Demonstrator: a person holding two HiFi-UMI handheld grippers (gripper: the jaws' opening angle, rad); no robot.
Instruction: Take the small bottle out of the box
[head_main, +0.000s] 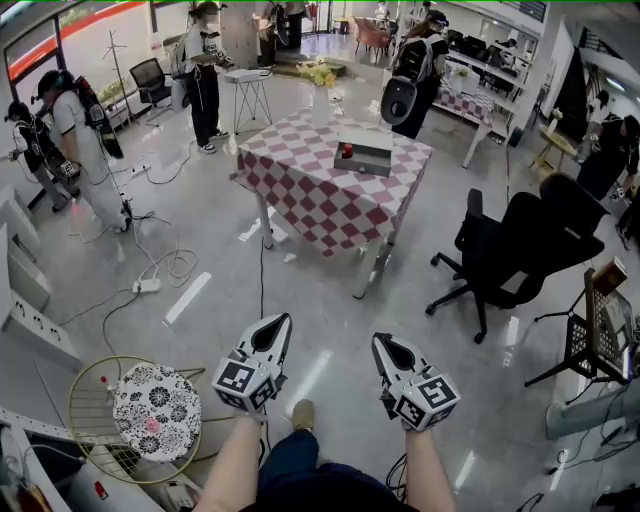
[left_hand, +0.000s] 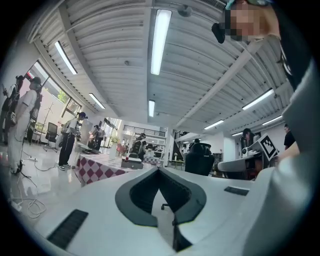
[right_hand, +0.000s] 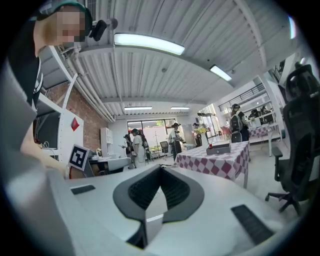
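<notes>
The tablecloth (head_main: 318, 205) is red-and-white checked, the box (head_main: 366, 158) grey, the chair (head_main: 522, 245) black.

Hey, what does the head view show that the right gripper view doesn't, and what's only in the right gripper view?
Only the head view: the left gripper whole, a flower-patterned round seat in a wire frame, and a power strip with cables on the floor.
Only the right gripper view: ceiling lights and a brick wall.
Both: the right gripper with jaws together, the checkered table, the grey box on it with the small bottle at it, and the black chair.
</notes>
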